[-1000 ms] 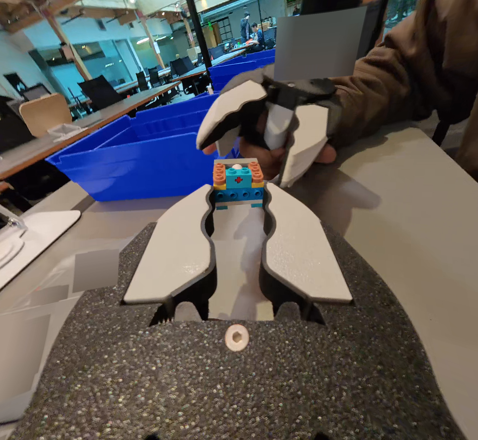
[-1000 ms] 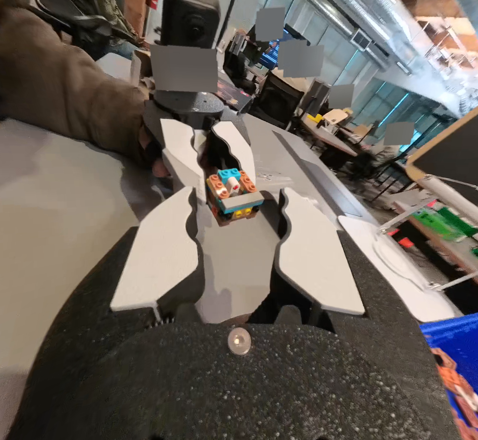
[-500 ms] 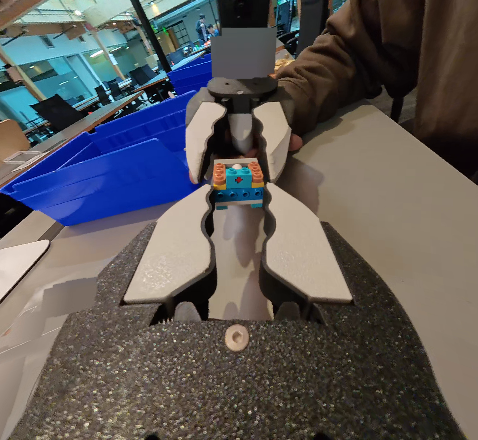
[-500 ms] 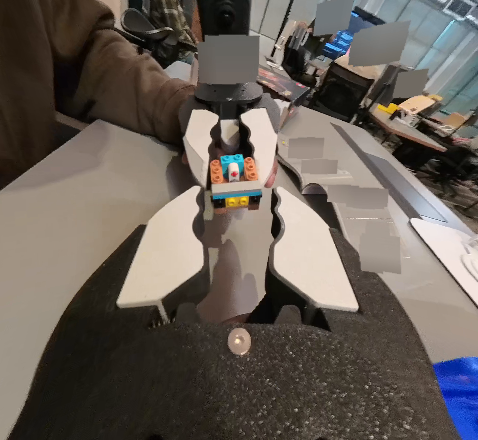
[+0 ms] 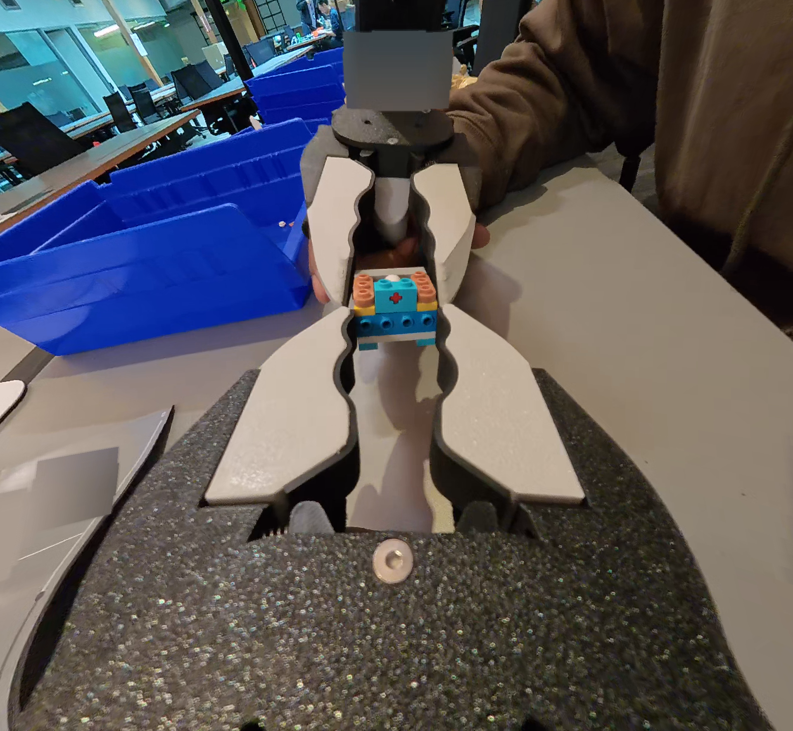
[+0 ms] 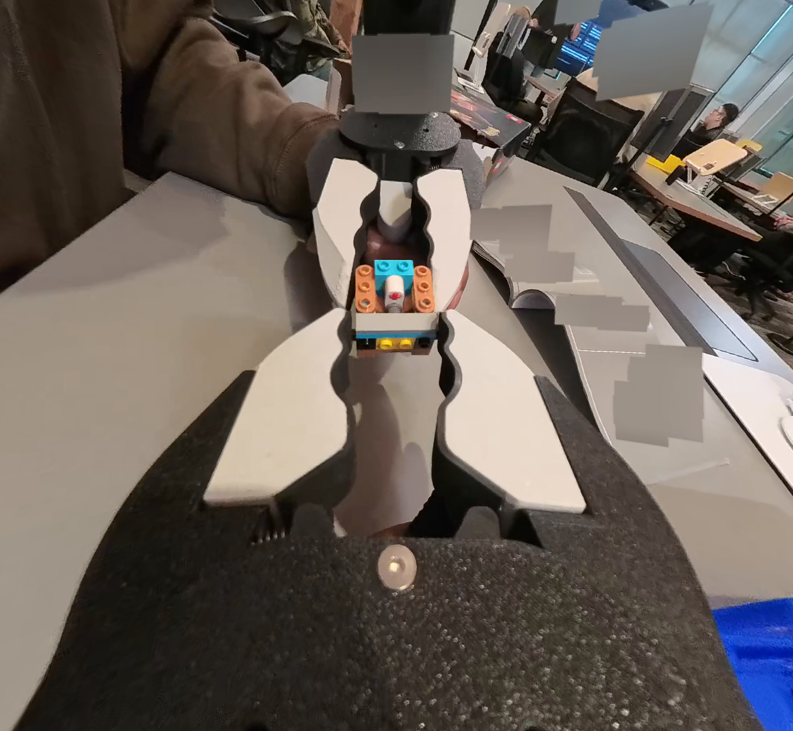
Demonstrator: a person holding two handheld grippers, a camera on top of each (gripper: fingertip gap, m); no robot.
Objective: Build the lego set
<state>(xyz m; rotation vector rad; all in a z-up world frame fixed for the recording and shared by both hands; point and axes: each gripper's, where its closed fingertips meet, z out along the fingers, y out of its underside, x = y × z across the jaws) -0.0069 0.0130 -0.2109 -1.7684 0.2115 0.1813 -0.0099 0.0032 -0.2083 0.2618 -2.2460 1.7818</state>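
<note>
A small lego build [image 5: 394,300] with a teal brick bearing a red cross, orange plates, a blue brick row and a grey plate is held in the air between both grippers. My left gripper [image 5: 395,324] is shut on its blue brick end. My right gripper [image 6: 394,324] faces it head-on and is shut on the grey plate end of the build [image 6: 364,294]. In the left wrist view the right gripper [image 5: 392,281] closes on the far side. In the right wrist view the left gripper [image 6: 394,298] holds the far side. A white stud piece [image 6: 394,287] lies on top.
Blue bins [image 5: 150,264] stand on the grey table [image 5: 622,324] to the left of the grippers; one bin's corner shows in the right wrist view [image 6: 764,667]. An open booklet [image 6: 536,281] and a white pad [image 6: 751,410] lie on the other side. A person's brown sleeves [image 5: 558,88] hold both grippers. Both grippers' tips are close together, under 4 cm apart.
The right gripper has swung round to face the left one head-on, moved in and closed on the build. The left gripper kept its hold throughout.
</note>
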